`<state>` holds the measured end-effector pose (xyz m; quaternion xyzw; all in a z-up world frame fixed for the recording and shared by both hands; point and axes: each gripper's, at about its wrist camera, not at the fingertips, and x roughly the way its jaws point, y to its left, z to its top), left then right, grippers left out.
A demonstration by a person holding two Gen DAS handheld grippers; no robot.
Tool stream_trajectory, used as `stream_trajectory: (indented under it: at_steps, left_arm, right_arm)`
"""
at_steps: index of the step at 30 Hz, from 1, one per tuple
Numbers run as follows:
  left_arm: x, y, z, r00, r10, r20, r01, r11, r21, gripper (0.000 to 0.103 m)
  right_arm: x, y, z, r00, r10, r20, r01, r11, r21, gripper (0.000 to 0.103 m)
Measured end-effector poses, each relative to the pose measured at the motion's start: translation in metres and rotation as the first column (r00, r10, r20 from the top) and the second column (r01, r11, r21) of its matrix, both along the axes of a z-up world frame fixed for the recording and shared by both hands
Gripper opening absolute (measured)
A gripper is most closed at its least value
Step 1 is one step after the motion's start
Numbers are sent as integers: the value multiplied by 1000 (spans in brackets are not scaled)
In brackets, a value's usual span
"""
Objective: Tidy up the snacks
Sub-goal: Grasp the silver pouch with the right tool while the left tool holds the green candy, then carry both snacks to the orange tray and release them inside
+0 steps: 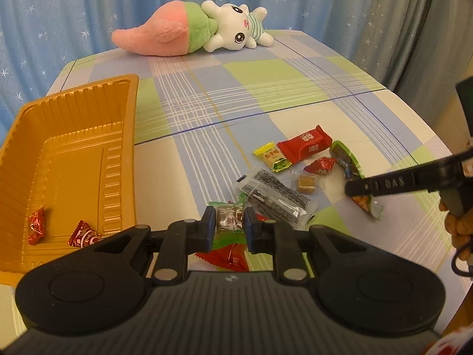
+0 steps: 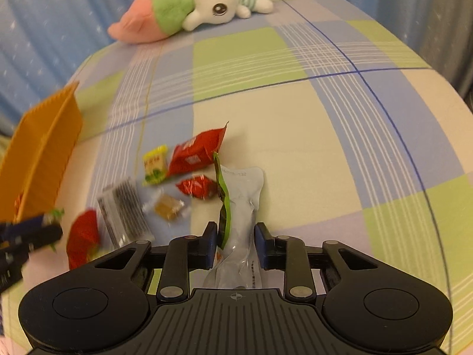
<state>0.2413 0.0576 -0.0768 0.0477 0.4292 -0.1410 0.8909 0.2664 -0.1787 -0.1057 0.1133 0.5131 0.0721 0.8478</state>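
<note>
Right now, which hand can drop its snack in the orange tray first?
Probably the left. Its gripper already pinches a small brown candy, with the orange tray right beside it. The right gripper, at the green-edged packet, sits farther away.

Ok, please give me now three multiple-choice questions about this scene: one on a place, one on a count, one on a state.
1. Where does the plush toy lie?
A. in a bowl
B. at the far end of the table
C. on the floor

2. How many snacks show in the orange tray?
A. two
B. five
C. none

3. The left tongs are:
A. wide open
B. holding a spoon
C. shut on a small brown candy

Answers: B, it lies by the curtain; A, two red candies lie inside; C, the pads pinch its wrapper.
</note>
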Motion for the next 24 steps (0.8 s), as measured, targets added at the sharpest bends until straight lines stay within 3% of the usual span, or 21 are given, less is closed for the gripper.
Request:
stream_trajectory:
  at_steps: [10, 24]
  left_arm:
    - [-10, -9, 0, 1000, -14, -8, 14, 1000, -7, 19]
    - [-39, -14, 15, 1000, -3, 21, 4, 1000, -15, 18]
  right_arm:
    - [-30, -12, 3, 999, 38, -21, -38, 999, -17, 28]
    - [-67, -28, 17, 999, 34, -27, -31, 994, 106, 27]
